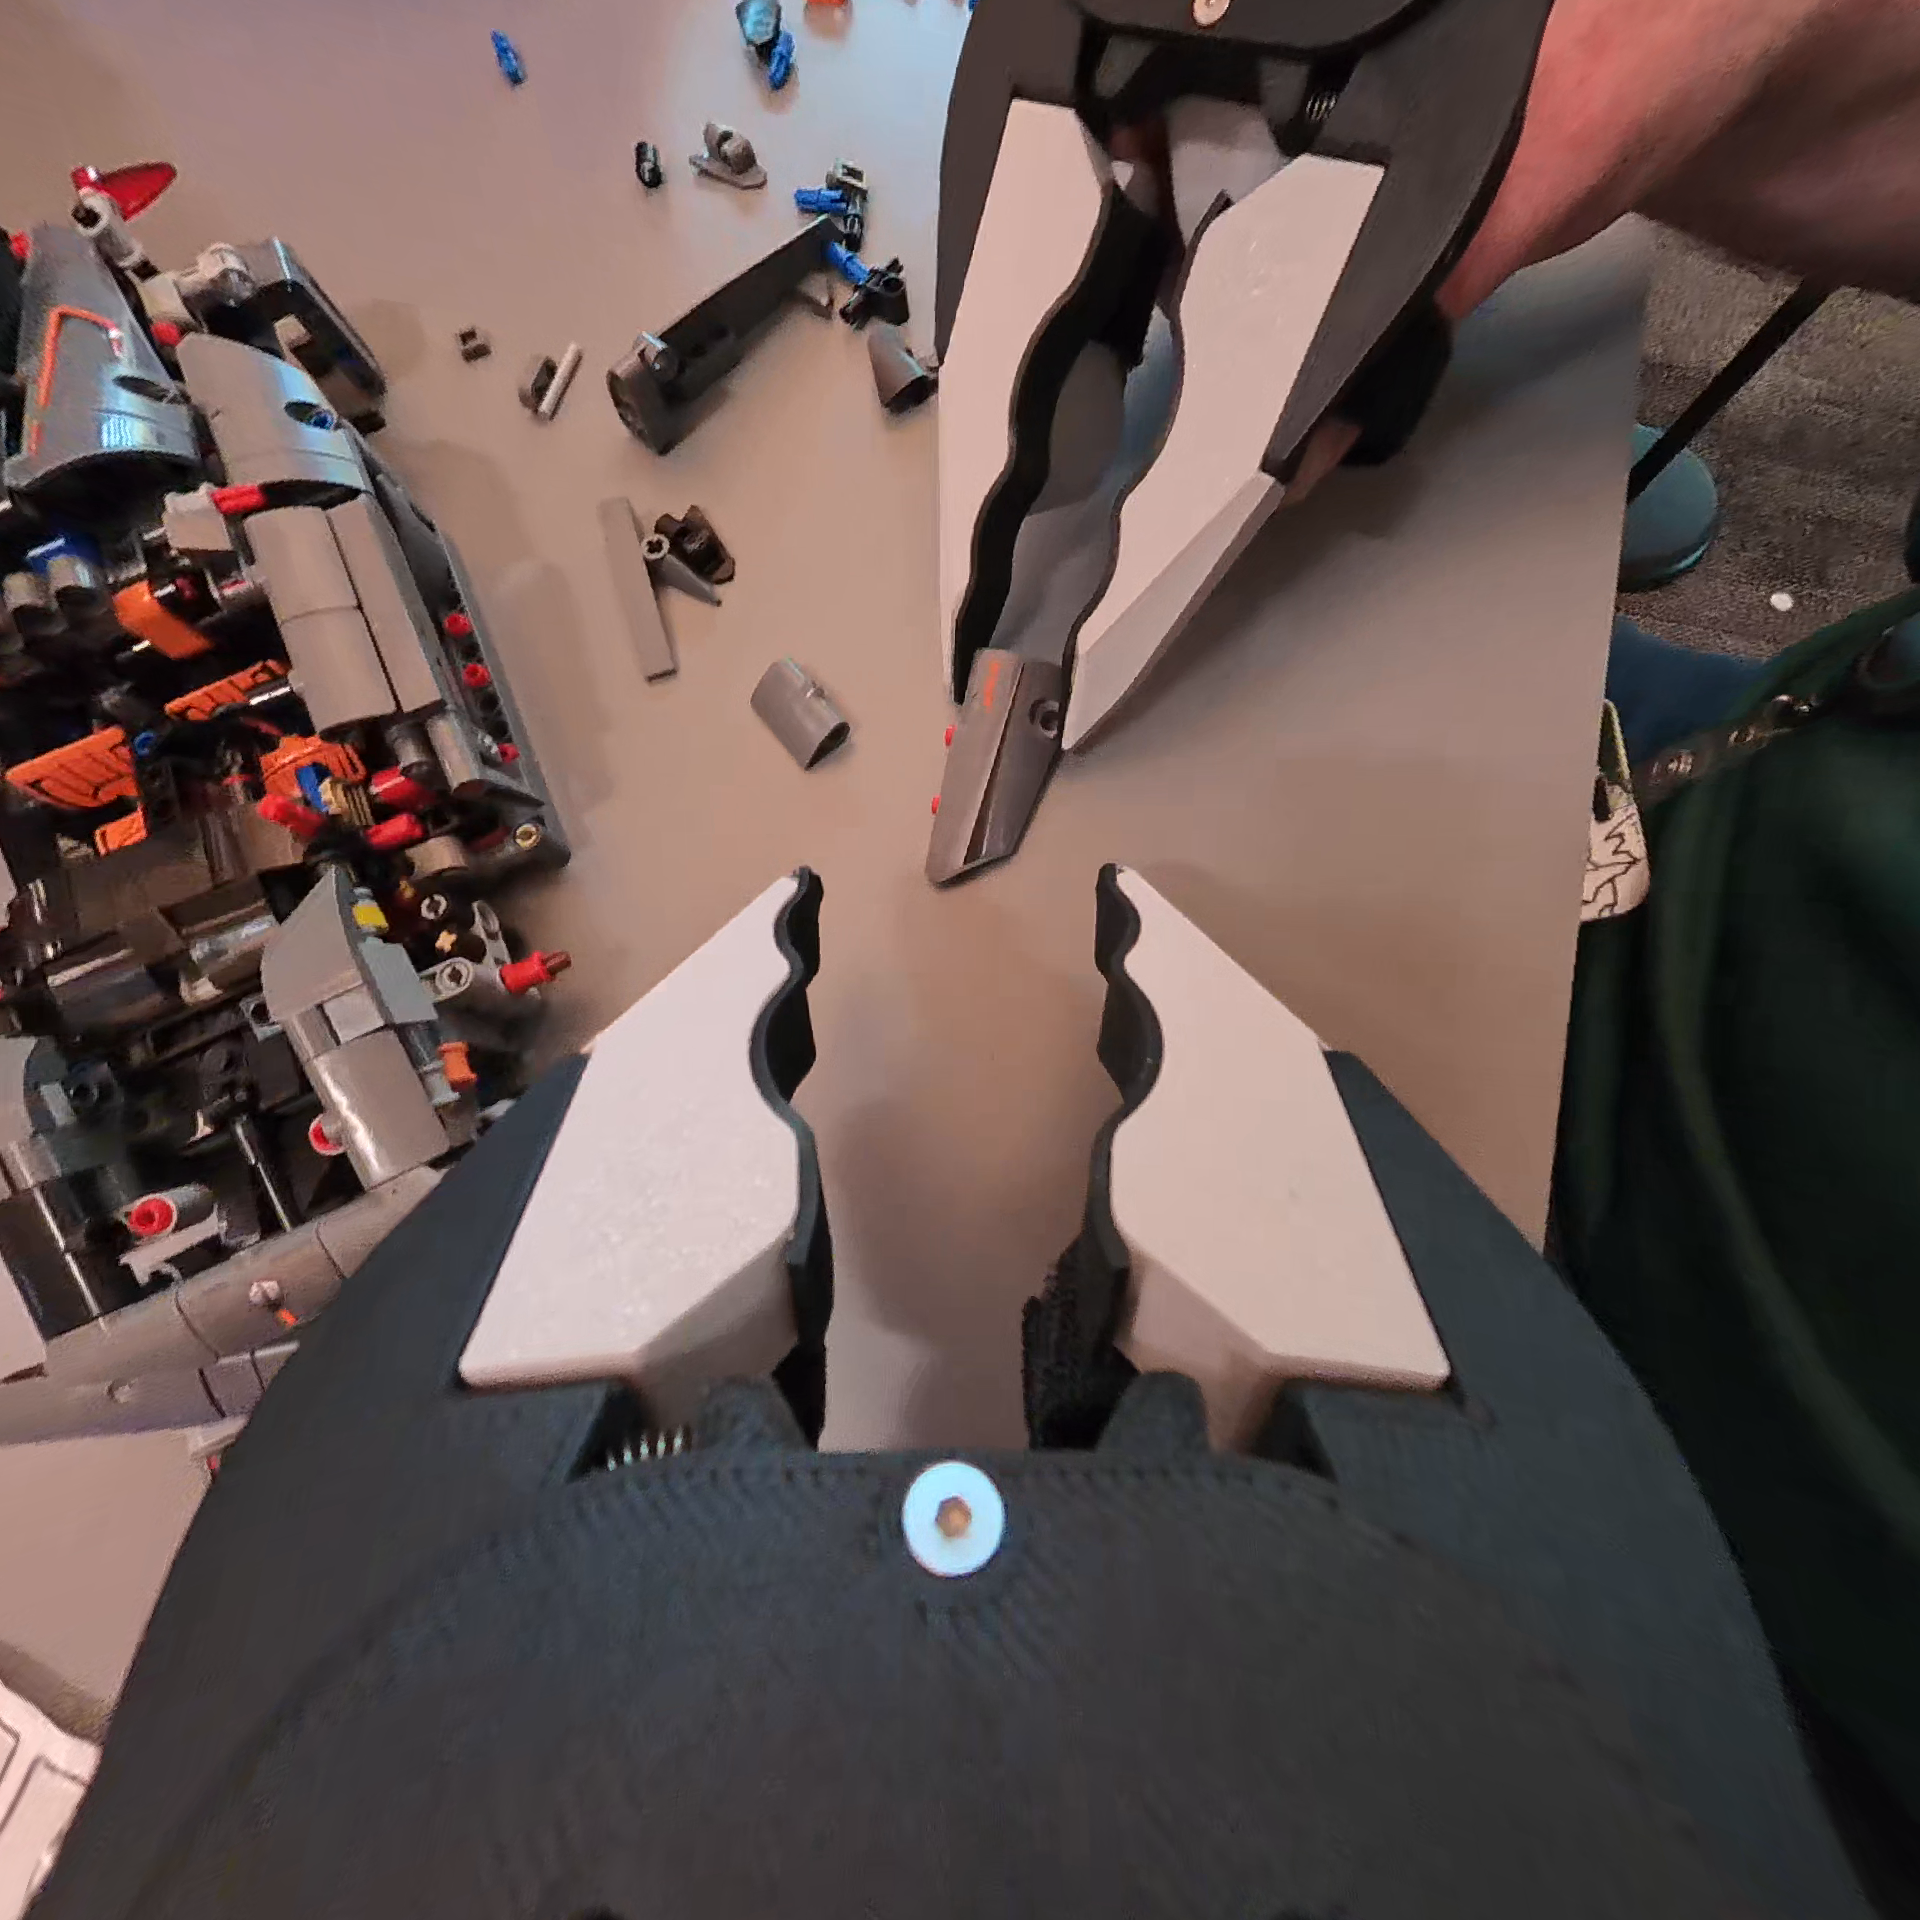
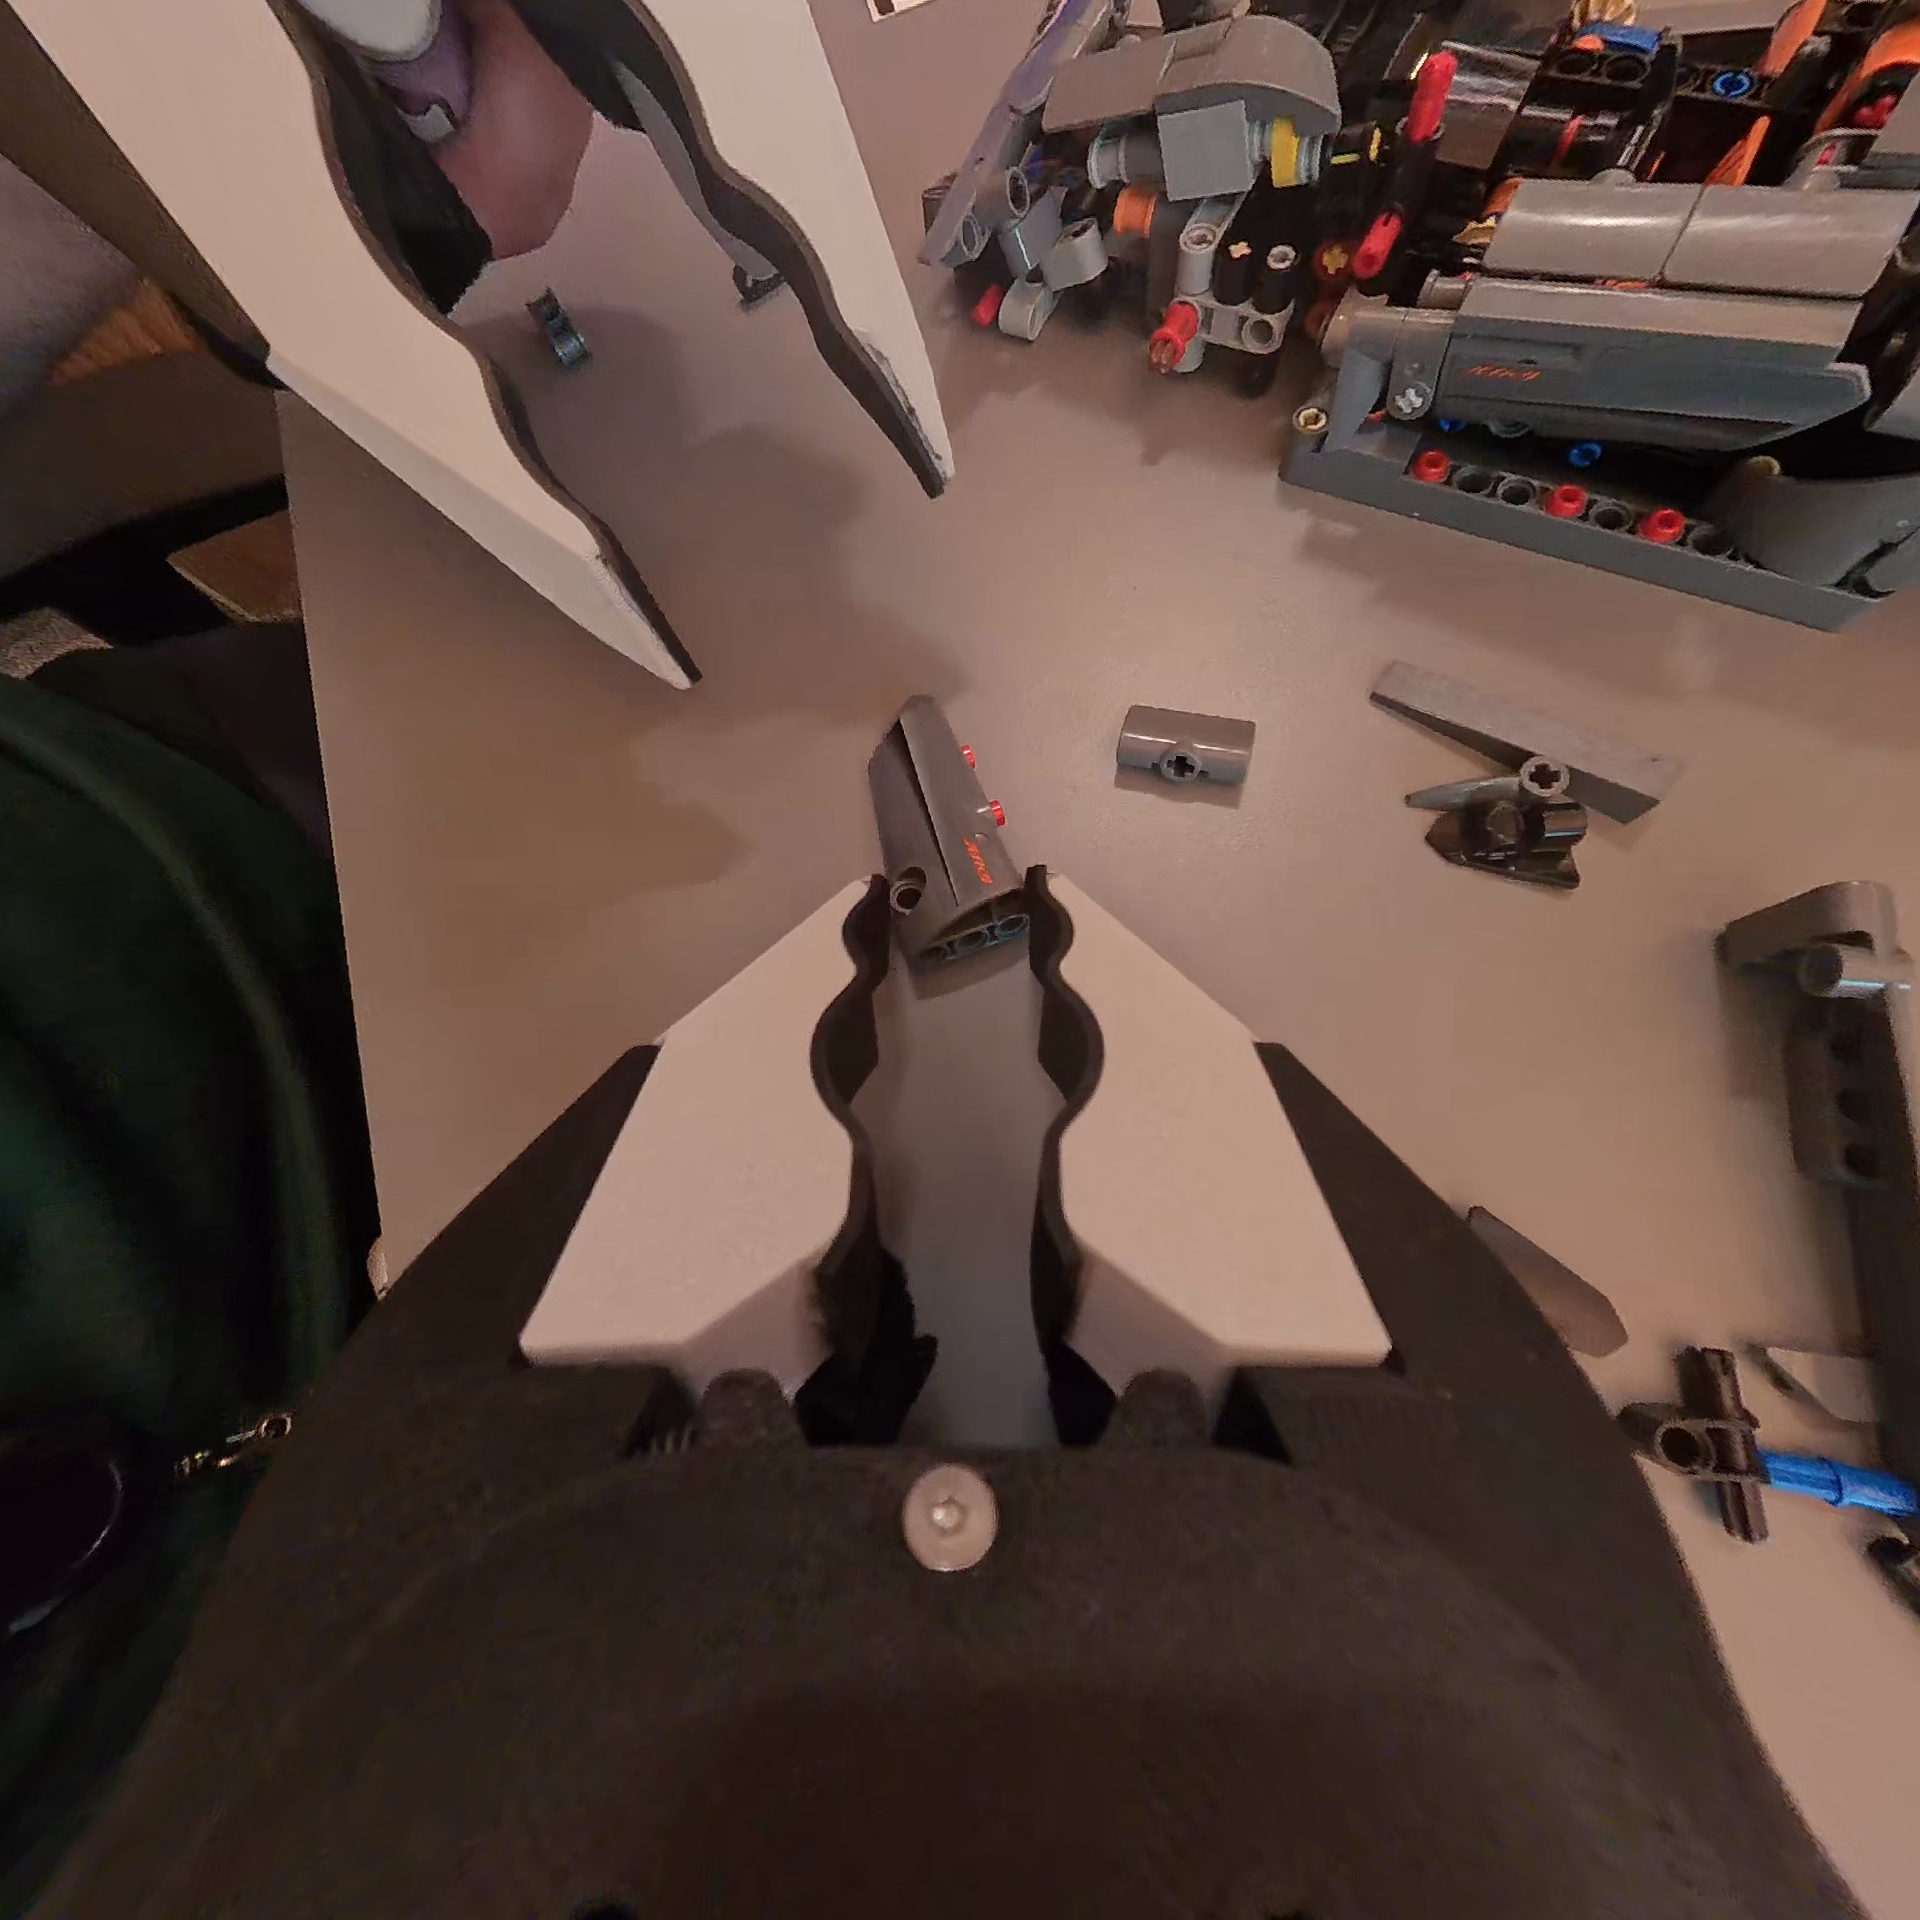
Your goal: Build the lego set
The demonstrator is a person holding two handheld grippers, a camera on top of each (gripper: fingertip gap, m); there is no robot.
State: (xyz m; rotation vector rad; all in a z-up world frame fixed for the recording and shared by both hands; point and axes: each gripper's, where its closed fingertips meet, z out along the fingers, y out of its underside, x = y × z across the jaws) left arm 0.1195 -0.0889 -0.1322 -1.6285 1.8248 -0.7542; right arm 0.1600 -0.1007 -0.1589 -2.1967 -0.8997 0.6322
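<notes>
A: Status: our right gripper (image 2: 961,904) pinches the dark grey curved panel (image 2: 940,831) by its end, over the table (image 2: 623,831).
B: Left gripper (image 1: 956,914) gapes empty; we judge mating next, model (image 1: 312,644) at ten o'clock.

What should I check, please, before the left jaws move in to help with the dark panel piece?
1. Right gripper shut on dark panel piece: ok.
2. Left gripper open, nothing in it: ok.
3. Panel's far tip near the table; touching or not: cannot tell.
4. Red pins seated in the panel's side: ok.
5. Small grey connector lies apart from the panel: ok.
6. Lego model off to the side, out of the way: ok.
</notes>
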